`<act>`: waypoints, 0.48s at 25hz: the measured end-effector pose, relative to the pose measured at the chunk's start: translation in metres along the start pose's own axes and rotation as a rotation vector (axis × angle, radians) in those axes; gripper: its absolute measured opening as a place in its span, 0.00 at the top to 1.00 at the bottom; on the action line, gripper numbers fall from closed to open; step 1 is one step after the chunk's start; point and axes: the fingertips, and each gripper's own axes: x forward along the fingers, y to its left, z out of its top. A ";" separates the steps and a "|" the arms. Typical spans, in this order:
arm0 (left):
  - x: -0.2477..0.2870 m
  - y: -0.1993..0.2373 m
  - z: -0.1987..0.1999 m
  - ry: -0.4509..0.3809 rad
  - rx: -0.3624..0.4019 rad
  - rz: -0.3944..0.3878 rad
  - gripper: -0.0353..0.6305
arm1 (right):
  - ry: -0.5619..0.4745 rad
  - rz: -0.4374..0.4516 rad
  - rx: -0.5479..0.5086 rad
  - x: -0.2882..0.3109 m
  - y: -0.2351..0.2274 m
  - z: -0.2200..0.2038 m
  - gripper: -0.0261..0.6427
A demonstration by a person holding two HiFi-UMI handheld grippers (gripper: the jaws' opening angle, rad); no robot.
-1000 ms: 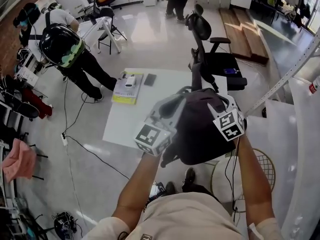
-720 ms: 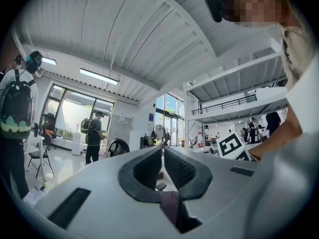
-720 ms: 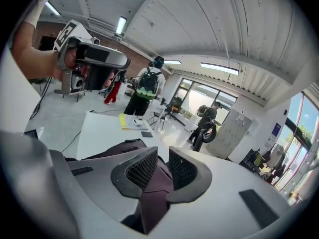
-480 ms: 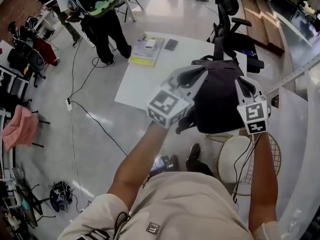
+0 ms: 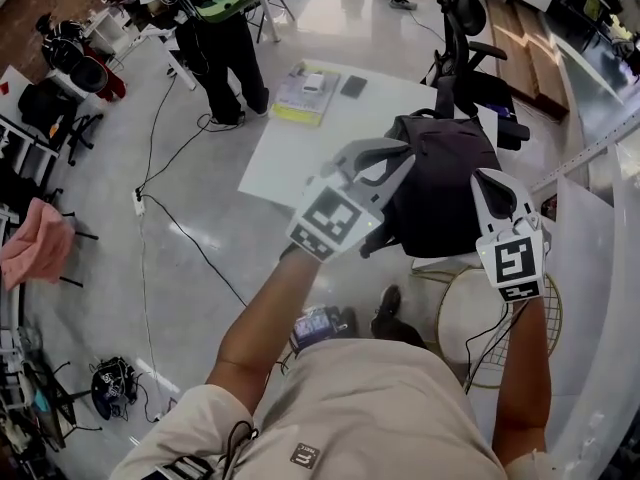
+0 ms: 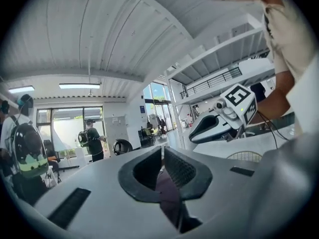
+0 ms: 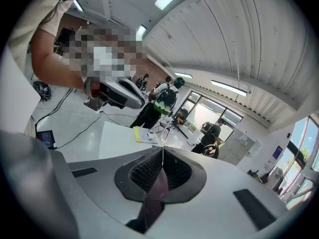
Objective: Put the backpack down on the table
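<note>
The dark backpack [image 5: 445,193] hangs between the person's two hands over the near right corner of the white desk [image 5: 290,148]. It is carried from both sides, I'd say so it goes down level, though I can't tell whether its base touches yet. The left gripper [image 5: 400,155] is pinched tight on a dark strap [image 6: 167,188], and the right gripper [image 5: 497,183] has just closed its jaws on a second strap [image 7: 157,185] to share the weight.
</note>
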 end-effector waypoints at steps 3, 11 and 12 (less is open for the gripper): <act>-0.011 -0.011 0.005 0.017 0.051 -0.019 0.91 | -0.022 0.007 -0.026 -0.018 0.009 0.018 0.92; -0.027 -0.034 0.017 0.023 0.141 -0.055 0.91 | -0.032 -0.014 -0.077 -0.050 0.021 0.034 0.92; -0.030 -0.036 0.019 0.019 0.141 -0.059 0.91 | -0.033 -0.016 -0.077 -0.052 0.023 0.036 0.92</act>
